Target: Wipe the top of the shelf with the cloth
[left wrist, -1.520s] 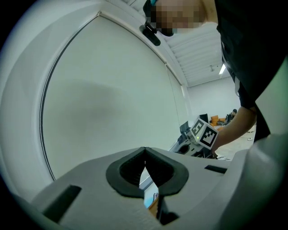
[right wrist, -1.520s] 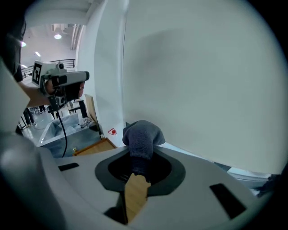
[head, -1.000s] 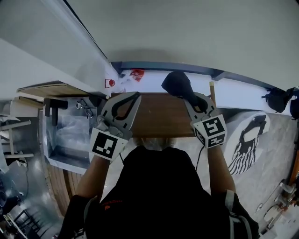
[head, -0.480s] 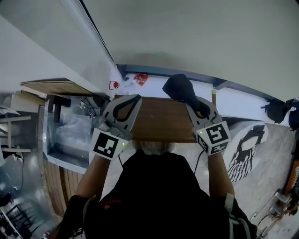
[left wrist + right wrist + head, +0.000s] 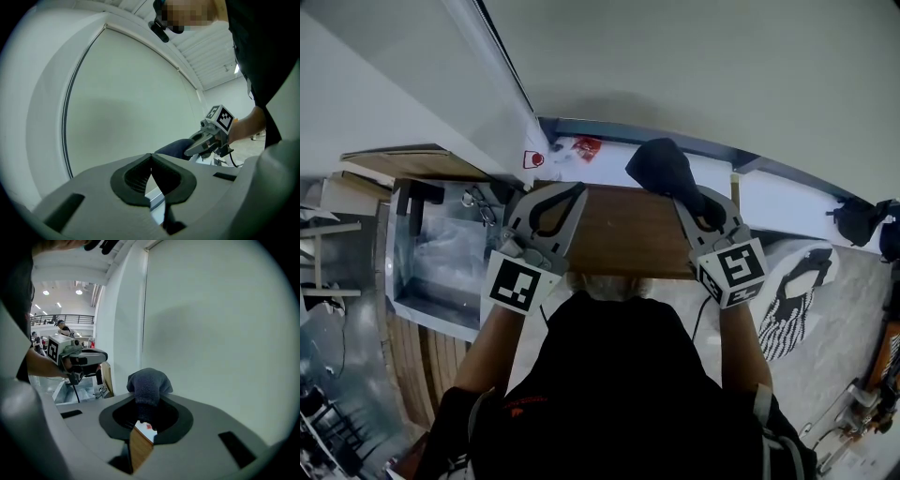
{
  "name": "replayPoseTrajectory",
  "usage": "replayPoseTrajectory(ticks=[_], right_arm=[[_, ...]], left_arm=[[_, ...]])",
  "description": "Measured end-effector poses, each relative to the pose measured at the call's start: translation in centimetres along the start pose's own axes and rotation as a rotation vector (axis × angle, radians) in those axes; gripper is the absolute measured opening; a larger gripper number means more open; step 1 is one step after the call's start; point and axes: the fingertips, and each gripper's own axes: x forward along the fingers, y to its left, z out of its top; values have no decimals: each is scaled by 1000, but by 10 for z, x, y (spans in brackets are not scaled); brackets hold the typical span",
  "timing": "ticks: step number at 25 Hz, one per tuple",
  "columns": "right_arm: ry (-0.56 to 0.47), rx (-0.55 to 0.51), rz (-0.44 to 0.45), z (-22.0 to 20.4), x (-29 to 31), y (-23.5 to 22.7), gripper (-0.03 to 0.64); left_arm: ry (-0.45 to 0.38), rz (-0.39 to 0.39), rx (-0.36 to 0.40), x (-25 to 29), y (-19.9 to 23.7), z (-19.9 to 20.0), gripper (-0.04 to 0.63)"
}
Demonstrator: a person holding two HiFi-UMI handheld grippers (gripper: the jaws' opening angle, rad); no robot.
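The brown wooden shelf top (image 5: 623,234) lies in front of me, below a white wall. A dark blue cloth (image 5: 661,167) is bunched at its far right edge, and my right gripper (image 5: 692,204) is shut on it. In the right gripper view the cloth (image 5: 147,385) bulges up from between the jaws, with the wood (image 5: 139,450) beneath. My left gripper (image 5: 574,191) rests over the shelf's left part, shut with nothing in it; its tips meet in the left gripper view (image 5: 151,158). That view also shows the right gripper (image 5: 206,140) with the cloth (image 5: 172,148).
A clear plastic bin (image 5: 441,267) stands to the left of the shelf. Behind the shelf runs a white ledge with a red-and-white wrapper (image 5: 586,147). A black-and-white patterned mat (image 5: 797,291) lies on the floor at the right. The wall is close ahead.
The head view has shifted a little. Both grippers and the cloth keep nearly the same places on the shelf.
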Motion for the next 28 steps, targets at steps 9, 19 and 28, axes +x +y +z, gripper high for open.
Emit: replayPoseTrajectory(ticks=[9,19,28], right_arm=[[2,-4,11,-1,-5,7,59],[3,-8,11,-1,-9,7,59],[3,-32,11,1,-11,6,58]], left_arm=[[2,-13,-6,-1,-11,-3,20],[12,-25,-21,5,-15,-7,20],[12,-40,-18,12,-19,-6,20]])
